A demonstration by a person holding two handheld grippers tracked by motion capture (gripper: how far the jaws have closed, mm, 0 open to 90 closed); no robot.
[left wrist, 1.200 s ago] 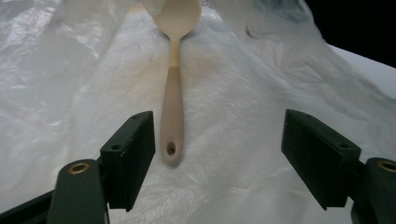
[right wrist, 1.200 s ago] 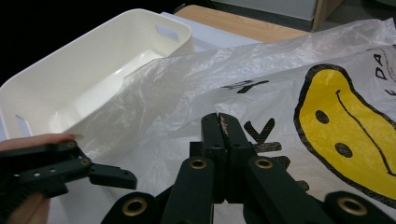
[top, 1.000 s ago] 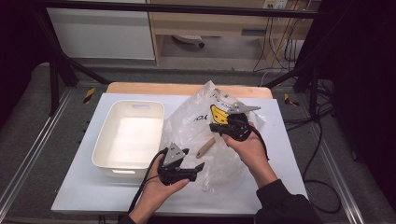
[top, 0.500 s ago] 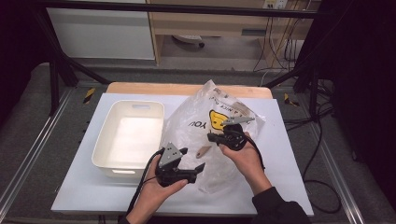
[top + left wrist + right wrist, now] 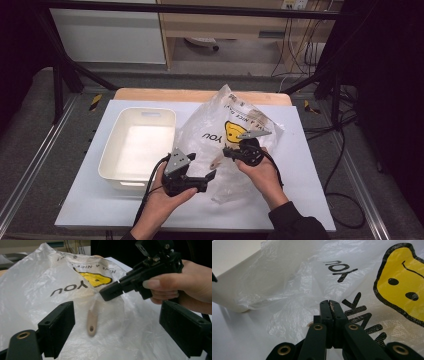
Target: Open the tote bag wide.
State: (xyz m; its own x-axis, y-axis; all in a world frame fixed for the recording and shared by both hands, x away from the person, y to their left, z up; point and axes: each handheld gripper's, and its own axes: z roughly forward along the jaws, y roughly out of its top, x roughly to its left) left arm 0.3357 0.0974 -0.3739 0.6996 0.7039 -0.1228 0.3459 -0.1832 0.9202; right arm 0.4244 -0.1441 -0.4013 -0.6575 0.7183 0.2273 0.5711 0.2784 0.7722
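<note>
While left gripper (image 5: 212,175) jaws have just been opening, nothing between, right gripper (image 5: 225,151) sits lower than before, clenched on plastic bag (image 5: 235,125).

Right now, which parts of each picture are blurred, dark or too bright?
High view: the white bin glares inside and the corners are black. Left gripper view: its near pads are soft, while the beige handle in the plastic bag is fairly sharp. Right gripper view: the top left background is washed out.
</note>
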